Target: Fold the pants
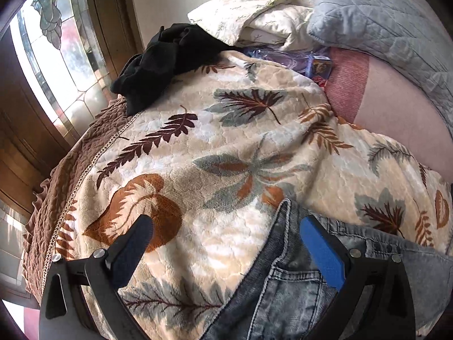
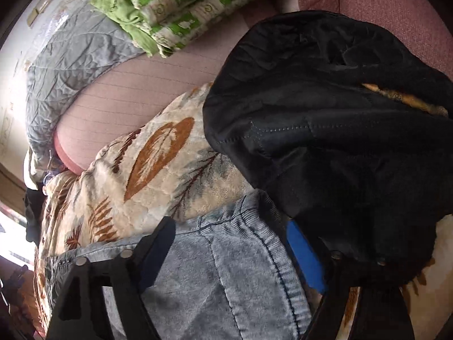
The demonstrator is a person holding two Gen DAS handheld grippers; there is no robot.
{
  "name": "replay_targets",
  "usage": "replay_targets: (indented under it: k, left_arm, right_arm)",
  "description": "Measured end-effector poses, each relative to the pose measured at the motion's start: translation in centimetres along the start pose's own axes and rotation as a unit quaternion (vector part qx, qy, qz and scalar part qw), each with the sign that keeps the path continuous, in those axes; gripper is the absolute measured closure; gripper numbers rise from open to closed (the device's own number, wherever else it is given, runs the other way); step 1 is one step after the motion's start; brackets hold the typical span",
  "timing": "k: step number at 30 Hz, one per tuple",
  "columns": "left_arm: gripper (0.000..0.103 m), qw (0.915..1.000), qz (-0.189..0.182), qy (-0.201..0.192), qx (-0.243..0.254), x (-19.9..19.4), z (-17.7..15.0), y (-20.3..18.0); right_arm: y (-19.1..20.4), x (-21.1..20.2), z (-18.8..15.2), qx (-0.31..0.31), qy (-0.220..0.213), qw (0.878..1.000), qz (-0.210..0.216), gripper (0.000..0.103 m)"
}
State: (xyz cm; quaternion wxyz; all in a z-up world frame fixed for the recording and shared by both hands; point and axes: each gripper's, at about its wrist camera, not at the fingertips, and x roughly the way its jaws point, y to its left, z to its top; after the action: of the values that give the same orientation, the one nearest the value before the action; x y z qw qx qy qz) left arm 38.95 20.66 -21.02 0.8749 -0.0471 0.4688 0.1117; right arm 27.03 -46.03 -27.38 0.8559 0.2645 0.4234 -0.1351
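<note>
The left gripper [image 1: 226, 243] is showing two black angular arms, each wearing round silver screws near the hinge (two a side), with jaws faced in ribbed blue padding, one bright and one lying in shadow. The right gripper [image 2: 229, 246] is presenting the same build: matte black frames, silver screw heads, slotted cut-outs lower down, blue pads.

The pants [image 1: 286, 291] are grey, acid-washed denim jeans with dark seam stitching and a ribbed elastic waistband. They lie on the leaf-patterned blanket on the bed, waist end uppermost in both wrist views. A stitched pocket and small dark studs show. A black garment overlaps one edge in the right wrist view.
</note>
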Motion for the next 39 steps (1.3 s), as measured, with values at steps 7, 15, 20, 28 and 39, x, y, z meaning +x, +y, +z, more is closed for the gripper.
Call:
replay_targets:
  k: [7,15,20,28,39]
  left_arm:
    - [0.0,0.9994,0.0,0.02,-0.027,1.8,1.5,1.8]
    - [0.0,0.9967,-0.035,0.067,0.03,5.2,1.1,-4.4]
    - [0.02,0.9917,-0.077,0.096,0.038,6.7,0.5,-6.7]
    - [0.071,0.9885,-0.08,0.114,0.059,8.1,0.3,-7.8]
    - [0.084,0.9899,-0.079,0.073,0.092,7.3,0.1,-9.3]
  right_arm:
    - [0.5,-1.4,-0.3,-0.023,-0.044,0.999,-0.005,0.022]
    - [0.3,-1.8,-0.7,-0.017,-0.052,0.999,0.0,0.022]
    - [0.4,-1.3,-0.9,-0.025,-0.048,0.999,-0.005,0.022]
    - [-0.4,-1.1,-1.0,-0.012,-0.044,0.999,-0.002,0.022]
    - [-1.3,-0.8,-0.2,0.0,-0.031,0.999,0.022,0.022]
